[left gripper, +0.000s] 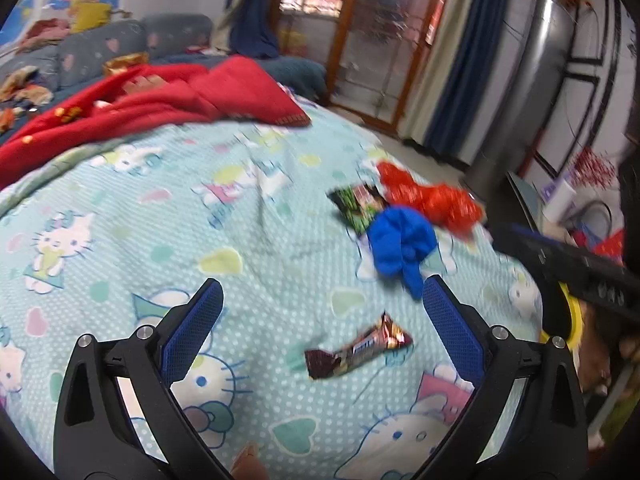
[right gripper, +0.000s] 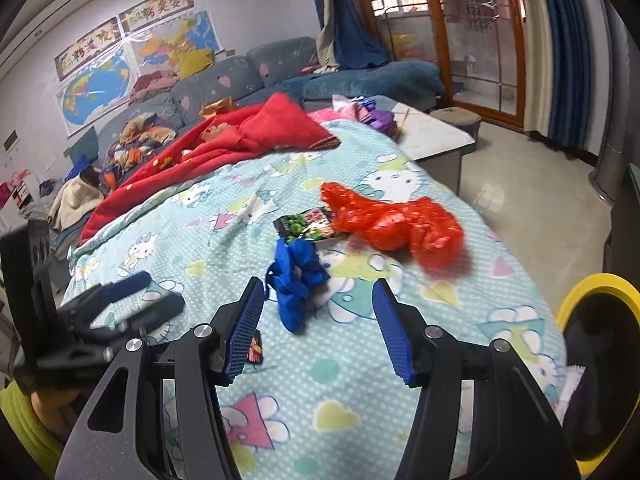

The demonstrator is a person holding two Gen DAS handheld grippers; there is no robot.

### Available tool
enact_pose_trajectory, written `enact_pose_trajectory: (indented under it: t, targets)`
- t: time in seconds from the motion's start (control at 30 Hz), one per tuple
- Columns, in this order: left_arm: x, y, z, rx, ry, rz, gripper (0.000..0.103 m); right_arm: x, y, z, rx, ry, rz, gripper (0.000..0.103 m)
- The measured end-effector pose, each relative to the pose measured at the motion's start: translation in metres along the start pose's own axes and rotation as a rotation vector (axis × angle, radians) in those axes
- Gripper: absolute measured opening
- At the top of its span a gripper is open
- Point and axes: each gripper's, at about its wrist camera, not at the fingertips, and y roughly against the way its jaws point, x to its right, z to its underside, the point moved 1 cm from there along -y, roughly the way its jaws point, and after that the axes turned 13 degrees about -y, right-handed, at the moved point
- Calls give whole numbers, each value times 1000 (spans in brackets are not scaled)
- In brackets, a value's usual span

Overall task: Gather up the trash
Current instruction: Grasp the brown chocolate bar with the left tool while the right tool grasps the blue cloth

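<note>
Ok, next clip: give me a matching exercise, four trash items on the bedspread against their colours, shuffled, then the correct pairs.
Items:
1. crumpled plastic bag
2. bunched glove
3. candy bar wrapper
4. snack packet

Colours:
A. brown, shiny
B. red
C. black with green
D. blue

Pairs: 1-B, 2-D, 3-A, 4-C
</note>
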Motion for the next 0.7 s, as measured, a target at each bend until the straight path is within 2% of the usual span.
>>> enact_pose_trajectory:
  t: [0.13, 0.23, 0.57, 0.7]
  targets:
    - [8, -10, 9, -40, -81, 14, 89, -4, -20, -5, -44, 5, -13, 54]
    - [16, -15, 11, -56, -122, 56, 85, -4, -35, -8, -78, -14, -27, 51]
    - [29, -31, 18, -131, -169, 111, 58, -6, -75, -7, -171, -57, -53, 42]
    - [35, -34, 21, -153, -192, 121, 57, -3, -82, -4, -196, -75, -56, 35]
